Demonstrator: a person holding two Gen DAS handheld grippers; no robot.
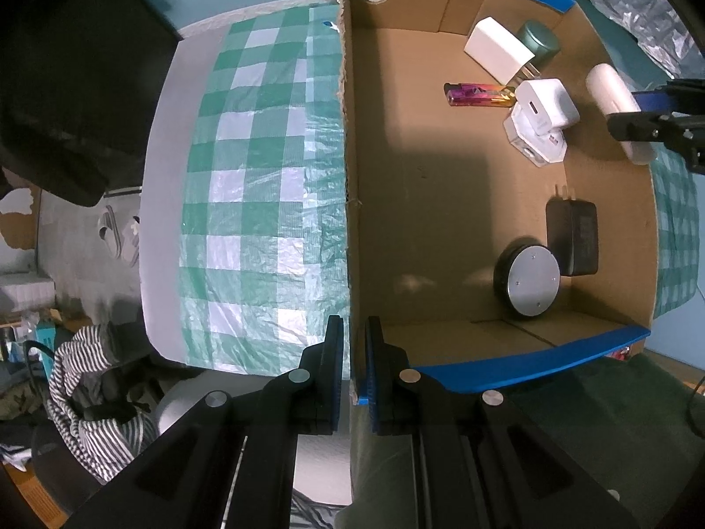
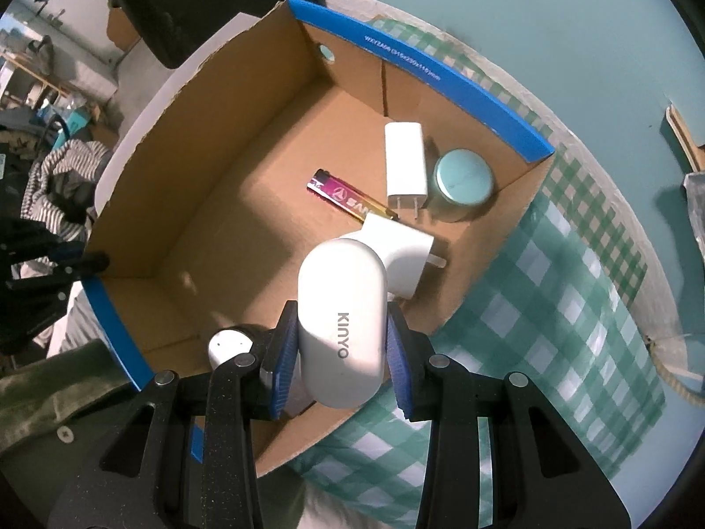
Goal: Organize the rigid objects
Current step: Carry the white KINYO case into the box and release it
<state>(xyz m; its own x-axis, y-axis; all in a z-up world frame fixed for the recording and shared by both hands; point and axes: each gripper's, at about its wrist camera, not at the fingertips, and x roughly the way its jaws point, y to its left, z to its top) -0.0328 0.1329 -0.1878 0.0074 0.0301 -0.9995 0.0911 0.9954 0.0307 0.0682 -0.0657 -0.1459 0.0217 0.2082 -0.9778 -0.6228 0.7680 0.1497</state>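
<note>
Right gripper (image 2: 339, 352) pinches white case (image 2: 339, 322) over cardboard box (image 2: 246, 167), long axis along fingers, rounded end pointing into box. Left gripper (image 1: 354, 370) clamps box wall.

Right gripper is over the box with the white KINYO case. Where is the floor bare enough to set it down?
Bare floor runs along the cardboard box wall that the left gripper clamps, from the hole corner to the blue rim. Crowded: the far wall, with white charger, teal tin, lighter, white plug adapter; black adapter and round puck beneath the right gripper.
</note>
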